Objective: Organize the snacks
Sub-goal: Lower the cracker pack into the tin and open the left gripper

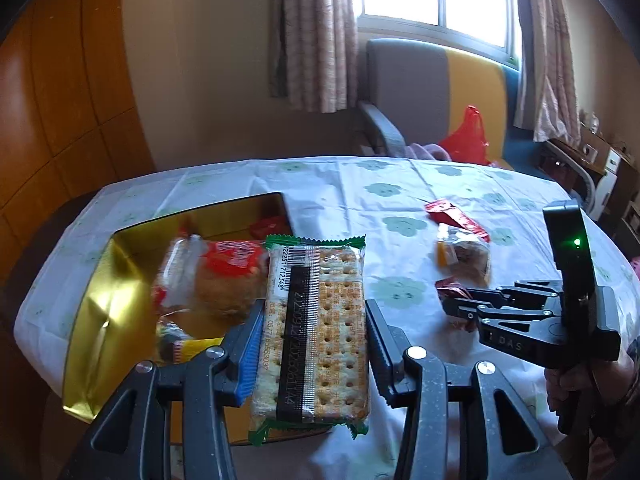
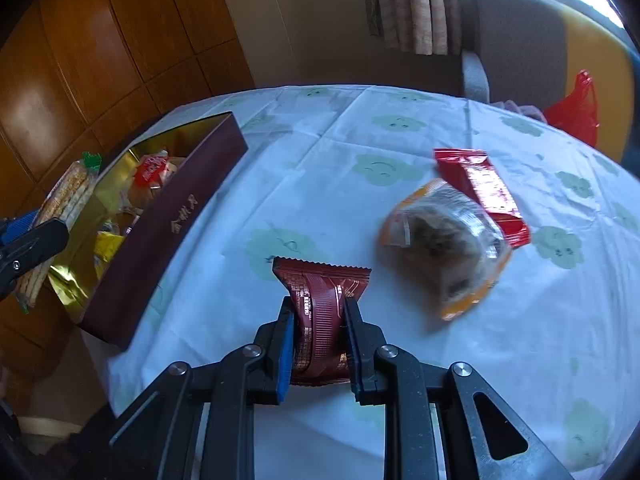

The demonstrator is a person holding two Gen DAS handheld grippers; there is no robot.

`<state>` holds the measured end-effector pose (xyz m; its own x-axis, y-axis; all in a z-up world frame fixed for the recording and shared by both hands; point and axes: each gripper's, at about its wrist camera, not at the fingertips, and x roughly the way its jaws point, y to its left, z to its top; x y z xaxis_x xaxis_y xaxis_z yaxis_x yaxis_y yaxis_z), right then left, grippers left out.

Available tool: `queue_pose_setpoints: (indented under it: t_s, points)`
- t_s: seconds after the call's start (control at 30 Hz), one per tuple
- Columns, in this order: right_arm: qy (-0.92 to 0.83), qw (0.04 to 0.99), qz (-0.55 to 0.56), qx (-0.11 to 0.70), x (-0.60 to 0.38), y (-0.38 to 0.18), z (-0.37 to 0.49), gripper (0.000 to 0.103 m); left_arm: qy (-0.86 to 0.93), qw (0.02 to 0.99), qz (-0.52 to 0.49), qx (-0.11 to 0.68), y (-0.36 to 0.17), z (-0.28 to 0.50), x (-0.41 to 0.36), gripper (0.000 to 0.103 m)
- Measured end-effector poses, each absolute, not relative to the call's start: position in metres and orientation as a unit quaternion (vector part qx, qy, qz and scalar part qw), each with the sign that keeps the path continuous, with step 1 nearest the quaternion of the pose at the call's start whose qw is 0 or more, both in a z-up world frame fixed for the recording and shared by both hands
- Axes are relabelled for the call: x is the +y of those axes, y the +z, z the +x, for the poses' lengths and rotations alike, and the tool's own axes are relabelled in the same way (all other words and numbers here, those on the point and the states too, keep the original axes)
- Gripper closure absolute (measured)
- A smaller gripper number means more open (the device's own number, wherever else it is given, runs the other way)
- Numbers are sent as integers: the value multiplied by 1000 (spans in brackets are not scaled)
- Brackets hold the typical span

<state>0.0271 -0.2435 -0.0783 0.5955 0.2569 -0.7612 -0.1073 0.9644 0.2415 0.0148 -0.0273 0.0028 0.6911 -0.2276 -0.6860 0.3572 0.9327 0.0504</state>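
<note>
My left gripper (image 1: 316,308) is shut on a clear cracker packet (image 1: 320,320) with green ends, held above the near edge of the gold-lined box (image 1: 104,280). The box holds several wrapped snacks, among them a bun in a red-printed bag (image 1: 224,280). In the right wrist view my right gripper (image 2: 318,306) is shut on a dark red snack packet (image 2: 320,300), squeezed narrow between the pads above the tablecloth. The same box (image 2: 160,232), maroon outside, lies to its left. Beyond it lie a clear orange-edged pastry bag (image 2: 444,240) and a bright red packet (image 2: 480,192).
A round table under a pale cloth with green flower prints (image 1: 400,200) carries everything. An armchair (image 1: 420,92) with a red plastic bag (image 1: 468,132) stands behind it by the window. Wooden panelling (image 2: 80,60) lines the left side. A person's hand (image 1: 580,384) holds the right gripper.
</note>
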Motion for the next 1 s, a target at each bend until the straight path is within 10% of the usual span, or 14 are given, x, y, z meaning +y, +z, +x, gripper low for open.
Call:
queue_pose_setpoints:
  t_s: [1.0]
  points:
    - [83, 892, 39, 444, -222, -79, 44, 80, 27, 882, -61, 467, -54, 91, 131, 56]
